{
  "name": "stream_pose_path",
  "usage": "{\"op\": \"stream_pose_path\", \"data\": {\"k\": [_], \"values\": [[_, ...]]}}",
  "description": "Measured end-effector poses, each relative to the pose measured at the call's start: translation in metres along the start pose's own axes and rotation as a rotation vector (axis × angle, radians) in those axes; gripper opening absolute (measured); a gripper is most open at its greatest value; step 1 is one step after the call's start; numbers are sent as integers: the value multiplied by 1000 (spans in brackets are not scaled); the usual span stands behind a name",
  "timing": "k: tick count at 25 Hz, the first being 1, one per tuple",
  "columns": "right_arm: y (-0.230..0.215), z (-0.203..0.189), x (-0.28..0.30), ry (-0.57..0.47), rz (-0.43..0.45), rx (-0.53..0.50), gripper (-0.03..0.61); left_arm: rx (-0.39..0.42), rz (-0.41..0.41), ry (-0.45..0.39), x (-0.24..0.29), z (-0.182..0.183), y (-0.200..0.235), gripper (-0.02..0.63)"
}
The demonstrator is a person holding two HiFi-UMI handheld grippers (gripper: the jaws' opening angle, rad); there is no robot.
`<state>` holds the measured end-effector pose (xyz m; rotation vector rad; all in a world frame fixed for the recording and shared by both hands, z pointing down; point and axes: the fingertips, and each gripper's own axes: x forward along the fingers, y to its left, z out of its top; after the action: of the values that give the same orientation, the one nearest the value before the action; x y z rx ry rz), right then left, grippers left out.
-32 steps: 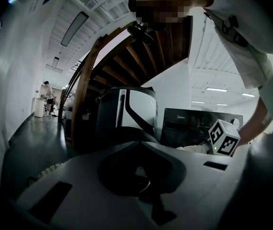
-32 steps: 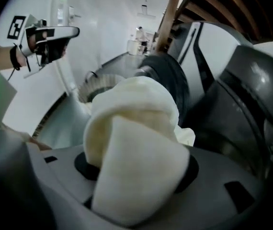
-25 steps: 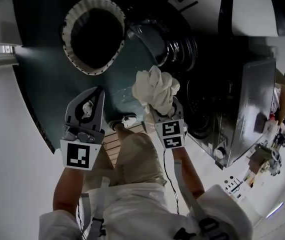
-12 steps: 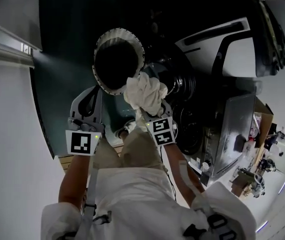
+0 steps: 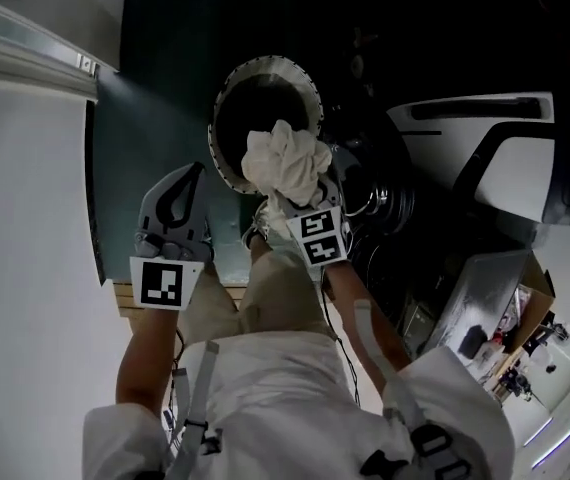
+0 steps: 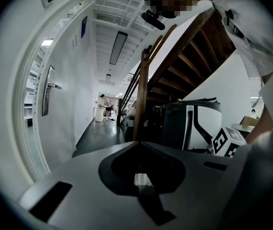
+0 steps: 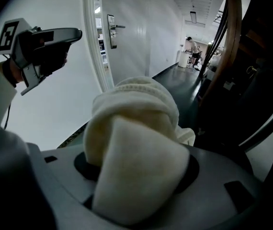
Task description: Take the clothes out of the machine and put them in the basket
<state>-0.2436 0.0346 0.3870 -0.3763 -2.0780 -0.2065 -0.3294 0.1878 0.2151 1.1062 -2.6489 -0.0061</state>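
Note:
A crumpled cream cloth (image 5: 285, 163) is clamped in my right gripper (image 5: 293, 204), which holds it over the near rim of the round, white-rimmed basket (image 5: 227, 96). The basket's inside looks dark. In the right gripper view the cloth (image 7: 136, 152) bulges up between the jaws and hides the fingertips of that gripper (image 7: 137, 178). My left gripper (image 5: 178, 200) hangs left of the basket with its jaws closed together and nothing in them; its tips meet in the left gripper view (image 6: 139, 143). The machine's dark drum opening (image 5: 380, 203) lies to the right.
The white and black machine body (image 5: 495, 163) fills the right side, with a grey open door panel (image 5: 475, 288) below it. A white wall and door frame (image 5: 25, 168) stand at the left. A wooden stair (image 6: 184, 56) rises ahead of the left gripper. The dark green floor (image 5: 155, 118) surrounds the basket.
My right gripper has carried the cloth from in front of the machine's opening leftward to the basket's rim. The left gripper has shifted along with it and stayed closed.

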Motion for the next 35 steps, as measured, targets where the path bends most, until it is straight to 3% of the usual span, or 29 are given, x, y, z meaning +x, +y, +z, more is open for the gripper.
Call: {"op": "stream_pose_path", "data": {"k": [7,17,29,35], "values": [[-21,-4,73,-7,67,9,282,-8,46,-4,23,-29,-7,12],[-33,-15,192,71,82,34,285,-29,65,75,20,-69,10,12],[-66,-27,281,132,117,273,302,-78,111,104,31,-110,18,12],[-72,-48,313,210,113,323,311,-92,113,117,35,-116,10,12]]}}
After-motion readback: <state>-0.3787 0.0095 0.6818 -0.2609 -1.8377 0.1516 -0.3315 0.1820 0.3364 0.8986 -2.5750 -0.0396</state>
